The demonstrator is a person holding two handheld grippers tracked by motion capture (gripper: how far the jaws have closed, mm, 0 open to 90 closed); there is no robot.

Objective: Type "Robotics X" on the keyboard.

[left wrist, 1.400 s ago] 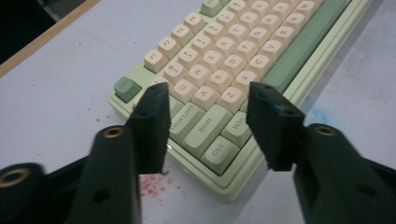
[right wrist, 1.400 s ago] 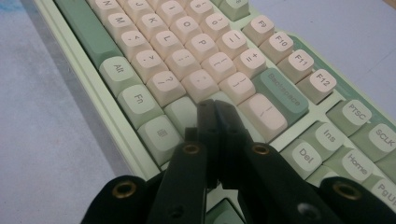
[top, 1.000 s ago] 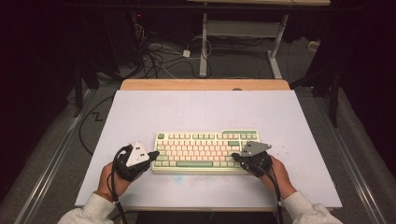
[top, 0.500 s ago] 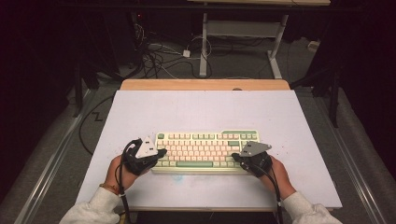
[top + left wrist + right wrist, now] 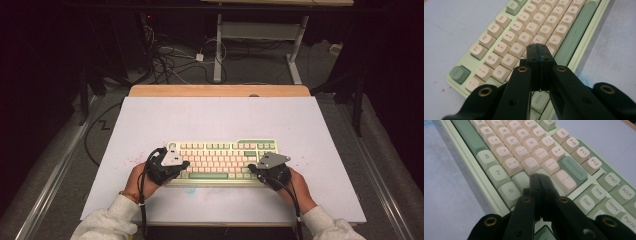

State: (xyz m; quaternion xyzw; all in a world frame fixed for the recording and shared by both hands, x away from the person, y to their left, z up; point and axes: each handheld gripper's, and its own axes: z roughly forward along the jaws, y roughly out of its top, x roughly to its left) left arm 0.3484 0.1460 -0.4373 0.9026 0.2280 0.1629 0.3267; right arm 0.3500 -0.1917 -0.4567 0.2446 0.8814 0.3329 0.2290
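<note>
The left tongs (image 5: 539, 50) are seen pressed together with nothing between them, poised over the letter keys at the left end of a pale green keyboard with cream keycaps (image 5: 222, 162). The right tongs (image 5: 539, 178), likewise pressed together, are held over its right end. The keyboard is placed near the front edge of the white worktop (image 5: 220, 117).

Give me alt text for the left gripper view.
The left gripper, its black jaws shut with nothing between them, hangs over the left letter keys of a pale green keyboard with cream keycaps. The keyboard lies on a light blue table.
</note>
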